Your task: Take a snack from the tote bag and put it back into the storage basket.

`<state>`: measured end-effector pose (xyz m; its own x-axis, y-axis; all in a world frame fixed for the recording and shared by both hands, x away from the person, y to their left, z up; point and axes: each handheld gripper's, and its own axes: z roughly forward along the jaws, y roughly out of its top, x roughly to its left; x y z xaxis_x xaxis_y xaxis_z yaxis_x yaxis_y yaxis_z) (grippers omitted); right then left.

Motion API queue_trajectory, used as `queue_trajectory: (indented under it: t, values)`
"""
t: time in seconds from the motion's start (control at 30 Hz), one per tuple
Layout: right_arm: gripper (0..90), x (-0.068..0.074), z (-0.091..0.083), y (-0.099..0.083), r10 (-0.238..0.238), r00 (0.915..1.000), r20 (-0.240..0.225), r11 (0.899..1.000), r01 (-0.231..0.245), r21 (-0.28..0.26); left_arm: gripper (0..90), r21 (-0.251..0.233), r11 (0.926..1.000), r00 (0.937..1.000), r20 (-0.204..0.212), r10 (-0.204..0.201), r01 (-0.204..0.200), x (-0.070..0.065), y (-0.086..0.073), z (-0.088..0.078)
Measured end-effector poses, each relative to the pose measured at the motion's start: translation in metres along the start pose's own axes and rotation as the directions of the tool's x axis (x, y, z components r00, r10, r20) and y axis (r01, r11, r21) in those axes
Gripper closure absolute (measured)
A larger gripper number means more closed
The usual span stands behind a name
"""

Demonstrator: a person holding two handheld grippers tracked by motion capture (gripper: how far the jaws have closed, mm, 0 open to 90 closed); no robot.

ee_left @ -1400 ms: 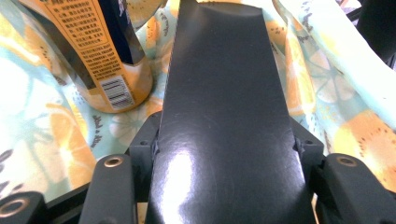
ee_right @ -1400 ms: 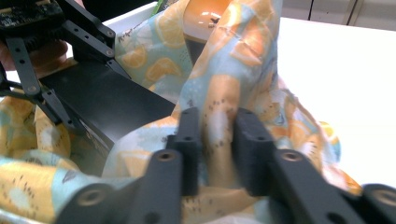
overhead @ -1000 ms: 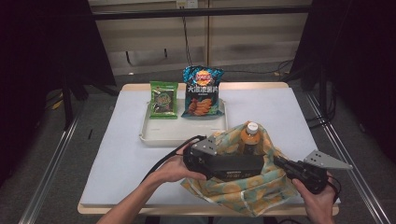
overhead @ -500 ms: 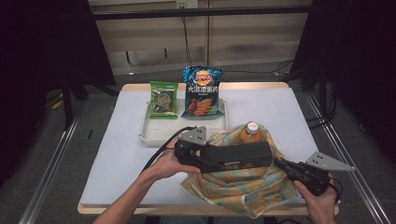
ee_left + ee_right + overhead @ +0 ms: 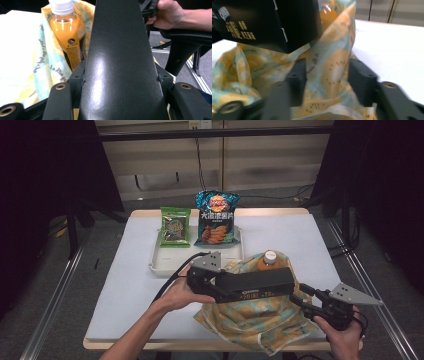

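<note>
table point(image 5: 125, 285): black box point(image 5: 260, 282) lengthwise crosswise

black grippers point(image 5: 300, 297) with grey triangular plates, brass-ringed screw holes, trailing black cables.

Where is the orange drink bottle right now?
In the high view the bottle stands upright inside the fruit-print cloth bag, right of the middle of the table, just behind the long black box.

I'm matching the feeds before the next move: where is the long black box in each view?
High view: black box lies lengthwise over the fruit-print cloth bag, centre.
Left gripper view: broad dark face, middle.
Right gripper view: printed end, top left.
Shared landmark: orange juice bottle.
</note>
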<state>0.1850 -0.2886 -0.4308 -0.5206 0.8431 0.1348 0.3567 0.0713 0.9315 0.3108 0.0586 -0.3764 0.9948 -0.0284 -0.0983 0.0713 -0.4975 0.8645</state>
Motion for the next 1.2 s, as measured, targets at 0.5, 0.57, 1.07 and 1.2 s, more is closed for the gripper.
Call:
queue_trajectory:
  t: [0.5,0.57,1.07,1.2]
  values:
    - [14.0,0.005,-0.006,0.005,0.02,0.9998,-0.003,0.998,-0.02,-0.06,43.3,-0.024,0.9997,0.9995,-0.032,-0.004,0.003,0.004,-0.001,-0.027]
    - [10.1,0.007,-0.005,0.005,0.015,0.9999,-0.006,0.998,-0.015,-0.065,43.3,-0.019,0.9998,0.9993,-0.037,-0.003,0.002,0.006,-0.002,-0.031]
    - [0.0,0.008,0.0,0.002,0.001,0.9986,-0.053,0.999,-0.004,-0.05,43.3,-0.032,0.9995,0.9954,-0.095,-0.007,0.004,0.019,-0.008,-0.056]
    - [0.0,0.007,0.0,0.002,-0.015,0.9986,-0.05,0.999,0.013,-0.052,43.3,-0.043,0.9989,0.993,-0.116,-0.023,0.018,0.025,-0.012,-0.065]
